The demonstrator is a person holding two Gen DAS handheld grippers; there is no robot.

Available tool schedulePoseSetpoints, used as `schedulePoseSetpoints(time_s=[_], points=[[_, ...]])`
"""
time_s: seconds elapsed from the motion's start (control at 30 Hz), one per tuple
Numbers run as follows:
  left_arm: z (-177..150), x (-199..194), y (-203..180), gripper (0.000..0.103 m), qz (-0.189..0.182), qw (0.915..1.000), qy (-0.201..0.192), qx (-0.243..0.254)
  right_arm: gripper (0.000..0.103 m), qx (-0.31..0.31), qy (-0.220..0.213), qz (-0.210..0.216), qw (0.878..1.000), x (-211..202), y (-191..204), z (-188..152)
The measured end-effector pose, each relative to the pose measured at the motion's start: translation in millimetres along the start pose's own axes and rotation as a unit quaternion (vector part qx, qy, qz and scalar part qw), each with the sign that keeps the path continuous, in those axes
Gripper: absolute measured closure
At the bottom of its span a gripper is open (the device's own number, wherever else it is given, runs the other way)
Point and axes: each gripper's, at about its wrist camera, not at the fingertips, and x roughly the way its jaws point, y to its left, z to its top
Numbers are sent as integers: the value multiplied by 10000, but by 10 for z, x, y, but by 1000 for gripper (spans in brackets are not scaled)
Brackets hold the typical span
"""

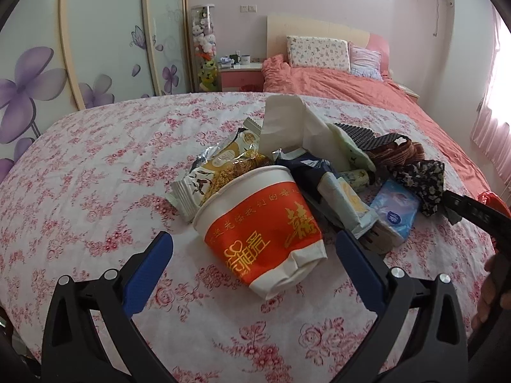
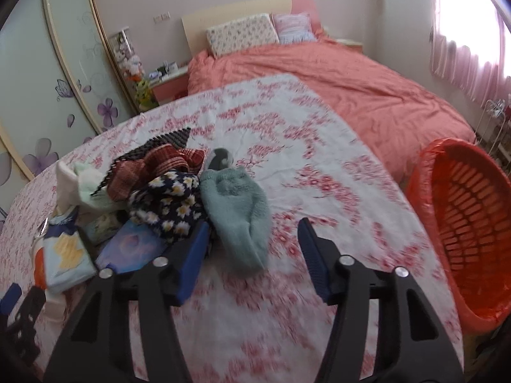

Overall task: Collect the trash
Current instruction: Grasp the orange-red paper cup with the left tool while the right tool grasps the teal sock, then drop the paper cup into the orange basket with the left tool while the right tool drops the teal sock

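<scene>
Crushed red-and-white paper cup (image 1: 262, 229) lay on its side on floral tablecloth (image 1: 95, 166), near end of the pile, btwn left gripper (image 1: 254, 255) w/ jaws spread, not touching. Probably light, flimsy; grip across the mid-body. Right gripper (image 2: 252, 249) half-spread, empty, by the socks; orange basket (image 2: 472, 223) to the right.

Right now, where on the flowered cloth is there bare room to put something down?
Bare cloth lies left of the paper cup toward the wardrobe, and between the teal sock and the orange basket. It is crowded from the cup to the socks: wrappers, tissue pack, clothes.
</scene>
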Motion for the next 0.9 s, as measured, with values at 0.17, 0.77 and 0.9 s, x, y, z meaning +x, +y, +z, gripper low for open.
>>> schedulePoseSetpoints(time_s=[0.17, 0.77, 0.9], points=[[25, 107, 7, 4, -32, 9999, 152, -60, 64, -34, 213, -48, 9998, 170, 23, 65], [27, 254, 233, 26, -106, 9978, 469, -446, 91, -22, 62, -122, 9999, 57, -61, 39], [10, 261, 288, 26, -117, 9973, 504, -514, 91, 8, 6, -112, 9999, -32, -87, 21]])
